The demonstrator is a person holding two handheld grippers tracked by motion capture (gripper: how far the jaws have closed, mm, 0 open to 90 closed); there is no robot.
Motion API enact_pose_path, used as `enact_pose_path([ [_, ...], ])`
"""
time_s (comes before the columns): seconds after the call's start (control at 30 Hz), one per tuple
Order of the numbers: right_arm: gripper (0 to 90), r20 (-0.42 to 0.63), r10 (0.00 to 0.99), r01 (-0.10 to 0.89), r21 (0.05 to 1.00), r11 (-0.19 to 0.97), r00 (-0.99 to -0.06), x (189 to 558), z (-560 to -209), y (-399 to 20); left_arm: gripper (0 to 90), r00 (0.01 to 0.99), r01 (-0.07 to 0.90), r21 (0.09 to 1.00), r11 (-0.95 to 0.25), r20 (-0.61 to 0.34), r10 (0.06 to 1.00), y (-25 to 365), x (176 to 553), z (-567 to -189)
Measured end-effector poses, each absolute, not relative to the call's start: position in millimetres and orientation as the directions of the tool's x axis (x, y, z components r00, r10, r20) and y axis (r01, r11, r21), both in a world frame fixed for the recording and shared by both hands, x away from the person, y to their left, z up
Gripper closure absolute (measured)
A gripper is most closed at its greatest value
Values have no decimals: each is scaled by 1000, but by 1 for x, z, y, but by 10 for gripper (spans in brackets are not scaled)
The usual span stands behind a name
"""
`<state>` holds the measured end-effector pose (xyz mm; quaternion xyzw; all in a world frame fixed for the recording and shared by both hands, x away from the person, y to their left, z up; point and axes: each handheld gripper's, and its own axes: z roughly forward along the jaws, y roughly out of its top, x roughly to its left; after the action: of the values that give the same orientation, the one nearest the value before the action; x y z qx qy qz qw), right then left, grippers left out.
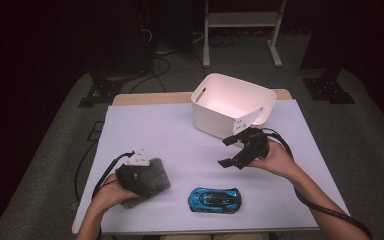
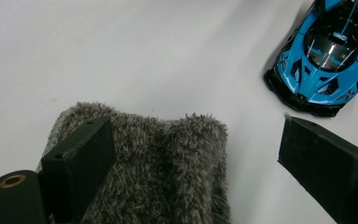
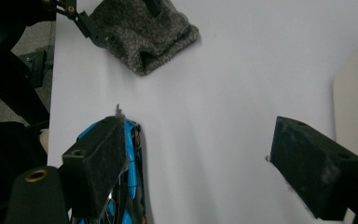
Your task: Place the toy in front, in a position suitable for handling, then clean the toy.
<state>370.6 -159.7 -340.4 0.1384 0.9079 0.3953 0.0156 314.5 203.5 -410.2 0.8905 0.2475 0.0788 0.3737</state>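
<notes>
Furry cloth (image 1: pixel 147 181) near-left on table (image 1: pixel 180 135), toy car (image 1: pixel 215 199) right of it, bin (image 1: pixel 232 104) behind.

A person's two forearms are reaching in from the bottom edge over a table covered with a pale lavender sheet (image 1: pixel 180 135). The left gripper (image 1: pixel 136 167), black with a grey three-cornered plate on top, is resting over a fuzzy grey cloth pouch (image 1: pixel 152 181) lying near the sheet's front left corner. The right gripper (image 1: pixel 230 151), also black, is hovering above the sheet with its jaws spread wide and nothing between them, just in front of a white plastic rectangular bin (image 1: pixel 232 102) with a handle slot. A shiny blue toy sports car (image 1: pixel 215 199) is sitting on the sheet between the two hands, near the front edge.
</notes>
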Motion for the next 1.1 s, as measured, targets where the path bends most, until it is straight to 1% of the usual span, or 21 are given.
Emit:
enact_pose_path([
  [0.33,171,51,249,207,723,658,-967,392,-312,-147,98,865,376,712,-592,-41,500,206,313,-407],
  [0.47,171,40,265,213,716,665,-963,405,-303,-145,98,865,376,713,-592,-41,500,206,313,-407],
  [1.1,171,46,278,226,714,662,-960,421,-294,-141,98,875,360,717,-597,-37,483,202,310,-405],
])
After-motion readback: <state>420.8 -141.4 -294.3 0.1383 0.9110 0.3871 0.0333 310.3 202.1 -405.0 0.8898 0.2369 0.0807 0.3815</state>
